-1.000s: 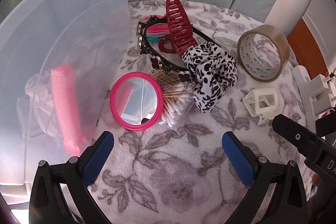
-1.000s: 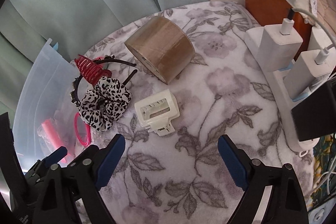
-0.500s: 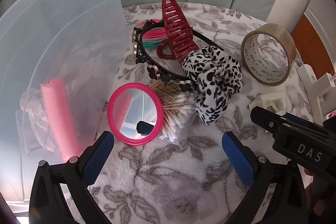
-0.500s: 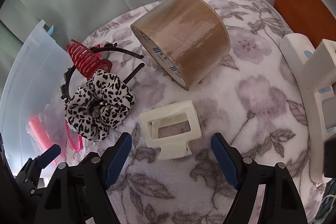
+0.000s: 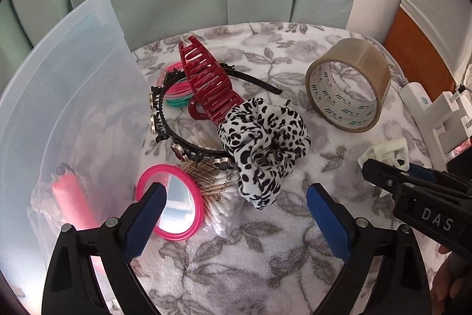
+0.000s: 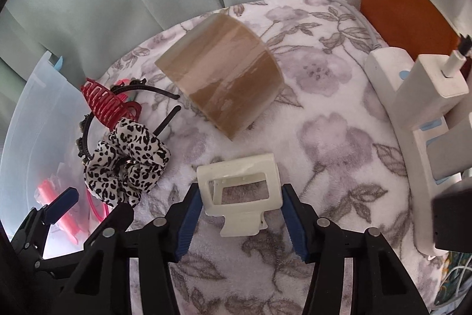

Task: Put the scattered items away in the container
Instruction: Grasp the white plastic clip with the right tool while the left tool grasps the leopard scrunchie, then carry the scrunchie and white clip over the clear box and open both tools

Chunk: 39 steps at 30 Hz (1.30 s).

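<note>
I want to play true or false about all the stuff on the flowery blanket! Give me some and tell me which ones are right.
1. The right tool has the white clip between its two fingers. True.
2. The tape is already in the bin. False: it lies on the blanket, outside the bin.
3. The spotted scrunchie is black and white. True.
4. The mirror has a blue rim. False: its rim is pink.
5. The left tool holds the red clip. False: it is open and holds nothing; the red clip lies on the pile.
</note>
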Motion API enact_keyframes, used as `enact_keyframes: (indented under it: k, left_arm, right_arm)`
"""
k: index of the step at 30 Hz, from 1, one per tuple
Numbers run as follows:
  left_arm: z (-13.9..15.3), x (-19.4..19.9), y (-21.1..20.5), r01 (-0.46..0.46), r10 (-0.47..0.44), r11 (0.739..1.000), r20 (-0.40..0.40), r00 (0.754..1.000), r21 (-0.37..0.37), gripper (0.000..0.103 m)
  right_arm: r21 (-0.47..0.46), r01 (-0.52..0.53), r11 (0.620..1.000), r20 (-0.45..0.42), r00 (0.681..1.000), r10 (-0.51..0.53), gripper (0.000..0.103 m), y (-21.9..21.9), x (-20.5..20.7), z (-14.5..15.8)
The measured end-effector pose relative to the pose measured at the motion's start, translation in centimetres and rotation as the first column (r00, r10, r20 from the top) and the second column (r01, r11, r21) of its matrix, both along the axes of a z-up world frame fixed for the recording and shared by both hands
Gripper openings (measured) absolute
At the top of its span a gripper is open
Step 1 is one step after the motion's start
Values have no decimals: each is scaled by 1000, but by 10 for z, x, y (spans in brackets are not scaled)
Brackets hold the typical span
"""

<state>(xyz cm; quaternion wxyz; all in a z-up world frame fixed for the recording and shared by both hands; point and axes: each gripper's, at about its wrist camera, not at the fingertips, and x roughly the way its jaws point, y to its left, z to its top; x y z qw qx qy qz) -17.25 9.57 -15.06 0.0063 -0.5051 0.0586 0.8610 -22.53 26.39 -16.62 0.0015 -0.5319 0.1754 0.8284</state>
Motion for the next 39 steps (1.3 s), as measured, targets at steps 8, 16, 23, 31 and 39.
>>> enact_keyframes:
  k: [8, 16, 23, 31, 39]
  left_arm:
    - [0, -12, 7, 16, -17, 1000, -12, 1000, -17, 77]
    - [-2, -15, 4, -13, 12, 999, -8, 1000, -35, 49]
    - [6, -11, -1, -14, 14, 1000, -19, 1000, -1, 13]
    - [41, 7, 1, 14, -12, 999, -79, 997, 30, 10]
    - [80, 37, -2, 32, -23, 998, -136, 990, 58, 10]
  right_arm:
    - [-18, 80, 997, -5, 997, -80, 57, 25, 24, 10]
    - [-37, 111, 993, -11, 994, -111, 57, 35, 39, 18]
    - [-58, 124, 991, -38, 991, -126, 57, 30, 50, 32]
    - [-76, 129, 989, -95, 986, -136, 57, 25, 66, 61]
    - [-89, 132, 987, -156, 977, -145, 57, 18, 84, 89]
